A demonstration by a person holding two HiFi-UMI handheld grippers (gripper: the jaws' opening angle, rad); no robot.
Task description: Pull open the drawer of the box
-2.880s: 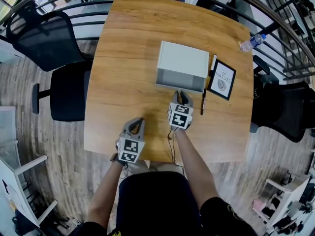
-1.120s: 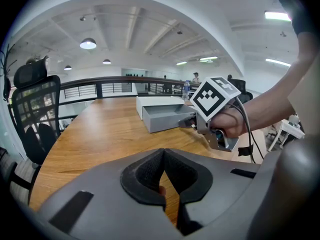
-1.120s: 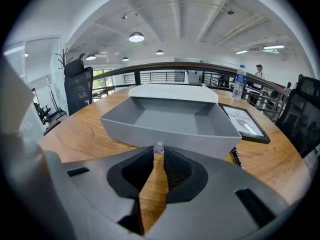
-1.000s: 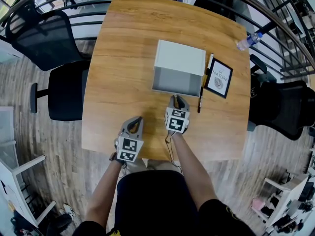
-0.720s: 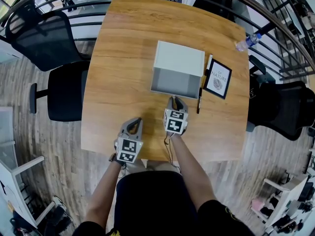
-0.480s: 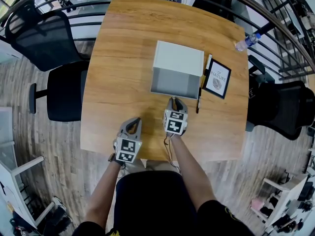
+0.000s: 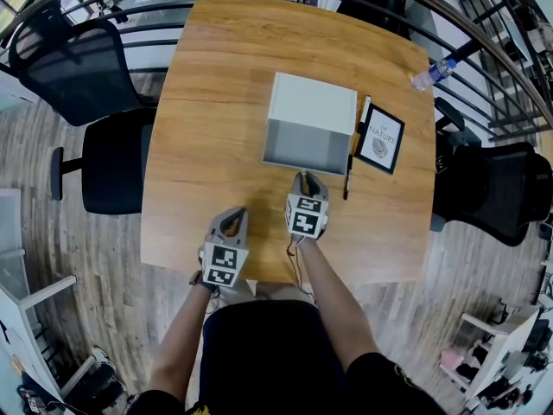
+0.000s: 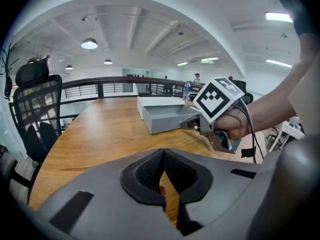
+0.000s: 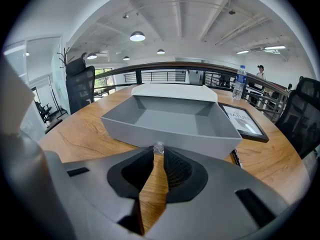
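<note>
A white box [image 7: 313, 104] stands mid-table with its grey drawer [image 7: 307, 150] pulled out toward me, empty inside. My right gripper [image 7: 306, 176] is at the drawer's front wall, shut on the small clear knob [image 9: 158, 147] there. In the right gripper view the drawer [image 9: 170, 121] fills the middle and the knob sits pinched between the two pad tips. My left gripper [image 7: 232, 217] rests low near the table's front edge, left of the right one, its jaws together with nothing in them. The left gripper view shows the drawer [image 8: 167, 119] and the right gripper [image 8: 192, 125] from the side.
A black-framed picture [image 7: 378, 139] lies right of the box, with a pen [image 7: 347, 180] beside the drawer's right side. A water bottle [image 7: 429, 74] stands at the table's far right edge. Black office chairs [image 7: 82, 59] [image 7: 492, 188] flank the table.
The drawer has come further out of the box, and my right gripper has drawn back toward me with it. Over the last second the movement is slight. The left gripper has stayed put.
</note>
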